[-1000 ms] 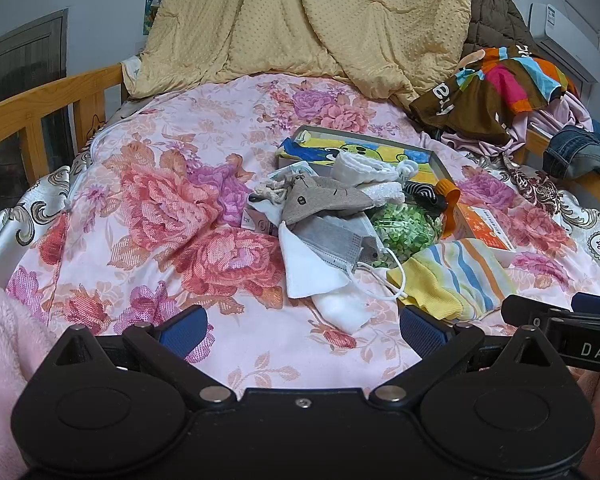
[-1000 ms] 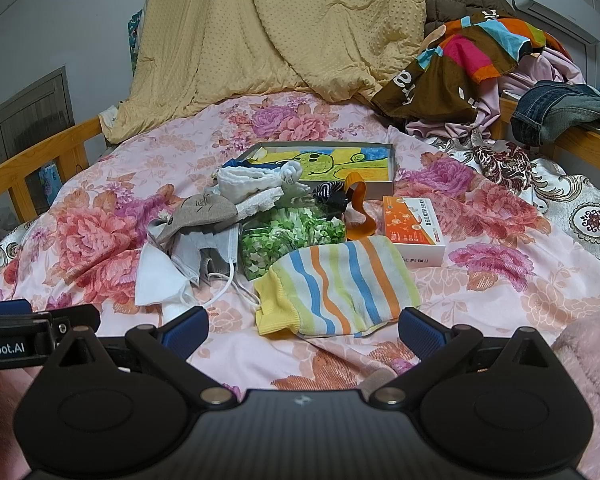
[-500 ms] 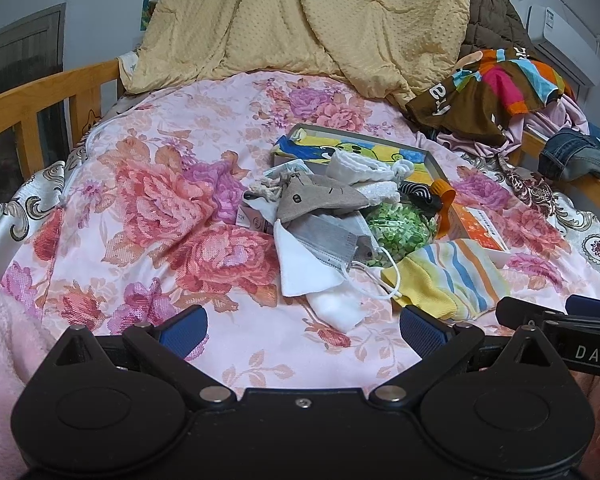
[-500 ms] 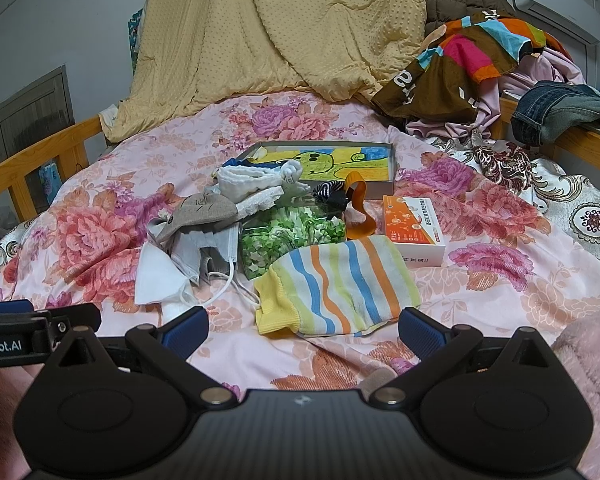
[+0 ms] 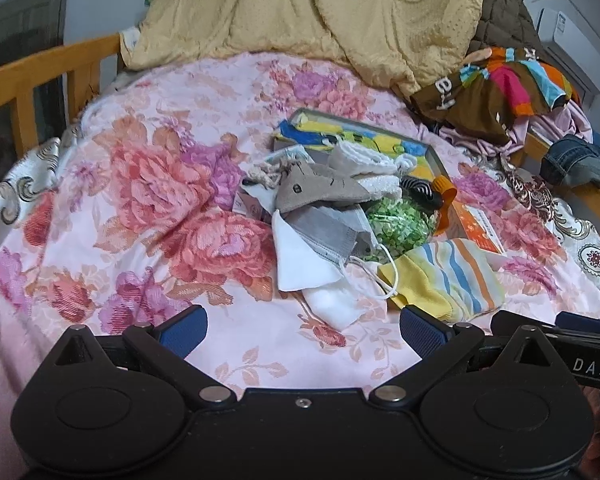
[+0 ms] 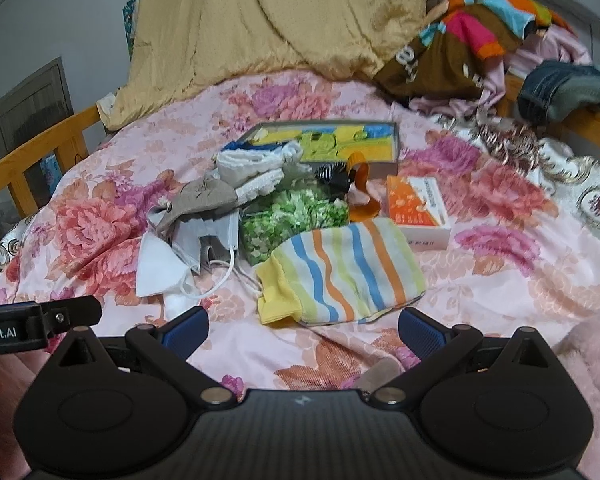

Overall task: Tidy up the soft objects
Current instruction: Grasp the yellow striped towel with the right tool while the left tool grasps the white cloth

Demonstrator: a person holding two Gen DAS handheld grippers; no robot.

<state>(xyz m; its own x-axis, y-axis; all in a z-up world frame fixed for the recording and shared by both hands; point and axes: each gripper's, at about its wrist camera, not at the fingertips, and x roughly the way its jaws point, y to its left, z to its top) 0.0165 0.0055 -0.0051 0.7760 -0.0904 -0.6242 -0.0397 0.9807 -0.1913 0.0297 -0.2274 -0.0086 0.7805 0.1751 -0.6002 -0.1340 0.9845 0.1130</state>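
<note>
Striped pouch (image 6: 340,272) looms nearer; both grippers' jaws remain wide apart, empty.

Bare bedspread (image 5: 148,208) lies left; the clutter pile (image 5: 340,216) blocks centre.

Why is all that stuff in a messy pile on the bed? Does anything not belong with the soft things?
Yes. The orange box beside the striped cloth looks like stiff card, not soft. The masks, grey pouch and white cloth lie heaped crookedly over each other and over the picture tray, unsorted.
</note>
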